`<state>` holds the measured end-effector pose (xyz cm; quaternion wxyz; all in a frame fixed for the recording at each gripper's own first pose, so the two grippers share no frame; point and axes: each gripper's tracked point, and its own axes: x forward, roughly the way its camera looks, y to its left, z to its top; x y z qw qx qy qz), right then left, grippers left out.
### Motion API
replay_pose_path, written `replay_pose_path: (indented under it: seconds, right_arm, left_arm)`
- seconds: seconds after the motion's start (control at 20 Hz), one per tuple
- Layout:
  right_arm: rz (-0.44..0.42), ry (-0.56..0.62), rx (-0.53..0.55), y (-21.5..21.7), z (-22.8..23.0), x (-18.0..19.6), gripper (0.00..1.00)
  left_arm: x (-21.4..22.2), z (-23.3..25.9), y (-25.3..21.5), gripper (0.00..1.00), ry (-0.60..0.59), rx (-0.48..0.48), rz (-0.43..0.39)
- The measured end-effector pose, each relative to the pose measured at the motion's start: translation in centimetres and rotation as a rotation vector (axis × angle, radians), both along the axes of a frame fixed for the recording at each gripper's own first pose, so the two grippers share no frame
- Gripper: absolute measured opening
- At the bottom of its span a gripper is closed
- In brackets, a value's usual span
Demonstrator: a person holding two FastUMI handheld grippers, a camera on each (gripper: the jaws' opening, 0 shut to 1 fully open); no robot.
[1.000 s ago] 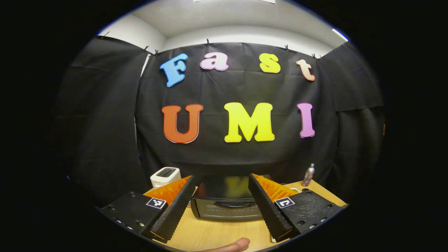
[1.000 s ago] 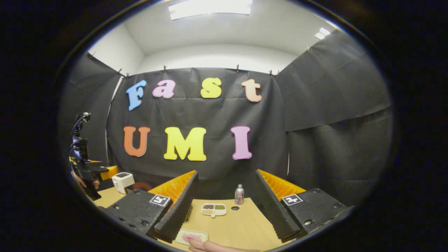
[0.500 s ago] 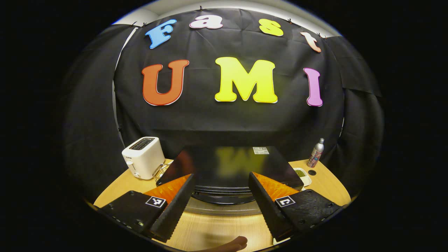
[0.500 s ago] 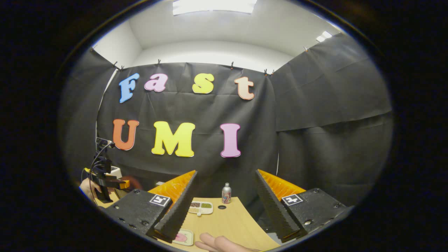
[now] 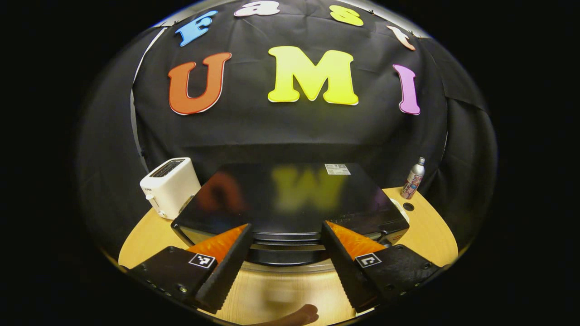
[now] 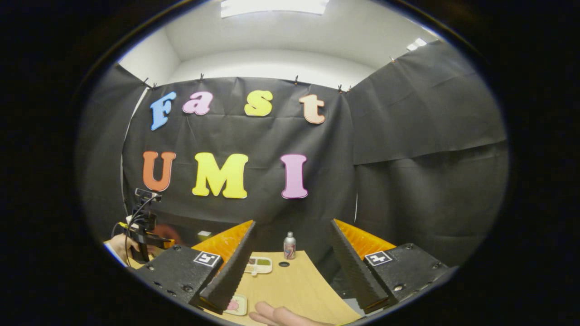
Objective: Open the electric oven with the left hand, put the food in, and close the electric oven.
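Left gripper view: left gripper (image 5: 286,235) spread wide, holding nothing, fingers to either side of the front of the electric oven (image 5: 290,203), just above its top front edge; contact with the oven not clear from here. Oven a glossy black box set toward the back of the wooden table (image 5: 430,231), door at the front largely hidden behind the fingers and cut off low, so open or closed hard to tell. White toaster (image 5: 170,186) just beside the oven's left side, near the table's back left edge. Small metal bottle (image 5: 414,178) upright at the back right edge, with a dark round cap (image 5: 408,207) lying just in front of it. A fingertip (image 5: 299,314) showing at the bottom edge. Right gripper view: right gripper (image 6: 292,240) also wide apart and empty, held above the table's right part. Between its fingers, a white divided dish (image 6: 258,266) with brown and green fillings in separate compartments, near the bottle (image 6: 289,246) and the cap (image 6: 284,264). A small tray of pinkish food (image 6: 235,304) near the front edge, partly hidden by the left finger. Fingers of a hand (image 6: 276,315) cut off at the bottom. Far left, the other gripper (image 6: 144,224) held in a hand (image 6: 120,246), small and hard to make out.
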<state>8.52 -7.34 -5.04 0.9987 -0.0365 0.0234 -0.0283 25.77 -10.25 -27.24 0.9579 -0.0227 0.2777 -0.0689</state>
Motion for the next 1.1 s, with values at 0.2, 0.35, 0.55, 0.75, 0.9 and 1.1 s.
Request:
replay_pose_path:
  seconds: [0.2,0.35,0.55,0.75,0.9,1.1]
  right_arm:
    - [0.013,0.003,0.002,0.2,0.0,-0.6,0.97]
    - [0.021,0.000,0.005,0.3,0.1,-1.3,0.97]
    - [0.040,0.006,0.005,0.8,-0.2,-2.3,0.97]
    - [0.049,0.021,-0.001,1.2,-0.9,-2.9,0.97]
    - [0.054,0.045,-0.007,1.9,-1.9,-3.2,0.97]
    - [0.056,0.080,-0.025,2.2,-3.3,-3.6,0.97]
  left_arm:
    - [-1.7,0.1,0.4,0.96,-0.008,0.002,-0.001]
    - [-4.1,0.0,0.7,0.96,0.004,-0.022,-0.003]
    - [-8.1,-1.2,1.2,0.95,-0.016,0.023,-0.031]
    - [-11.8,-3.3,1.4,0.95,-0.022,0.019,-0.017]
    - [-13.7,-4.9,1.5,0.95,-0.028,0.014,-0.016]
    - [-15.6,-7.4,1.4,0.94,-0.017,-0.001,-0.017]
